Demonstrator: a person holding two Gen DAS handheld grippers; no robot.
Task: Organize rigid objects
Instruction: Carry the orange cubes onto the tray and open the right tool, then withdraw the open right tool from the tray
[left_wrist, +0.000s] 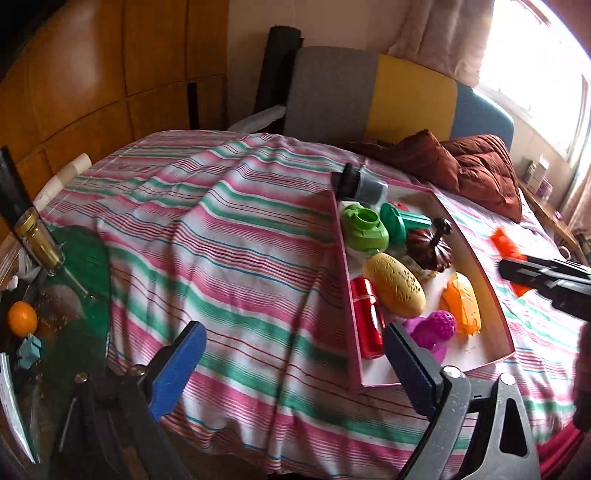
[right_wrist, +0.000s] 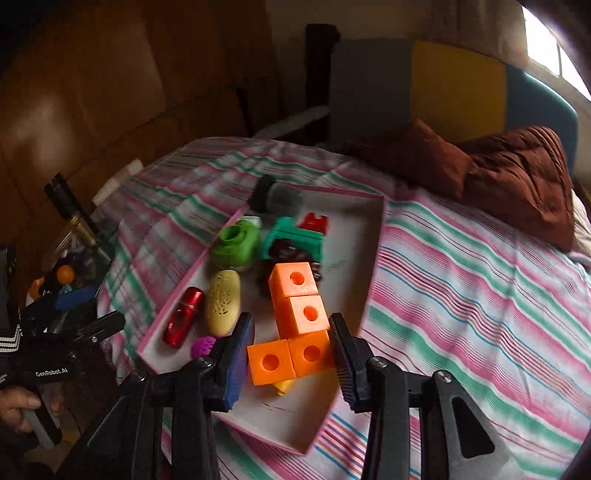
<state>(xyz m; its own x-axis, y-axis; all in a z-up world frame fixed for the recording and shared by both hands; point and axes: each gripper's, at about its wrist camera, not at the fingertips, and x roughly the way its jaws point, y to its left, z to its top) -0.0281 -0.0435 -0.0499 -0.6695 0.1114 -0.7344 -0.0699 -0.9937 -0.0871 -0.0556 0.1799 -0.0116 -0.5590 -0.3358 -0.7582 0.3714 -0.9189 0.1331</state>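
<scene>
My right gripper is shut on an orange piece of joined cubes with round holes, which hangs over the near end of a pink-rimmed white tray. The tray lies on a striped bedsheet and holds a red cylinder, a yellow oval, a green ring piece and several other toys. Left of the tray and above the sheet, my left gripper stands wide open with nothing between its blue pads. In the left wrist view the right gripper comes in from the right with the orange piece.
Brown cushions lie at the head of the bed before a grey, yellow and blue headboard. A cluttered glass side table with a bottle and an orange fruit stands left of the bed. A hand grips the left tool.
</scene>
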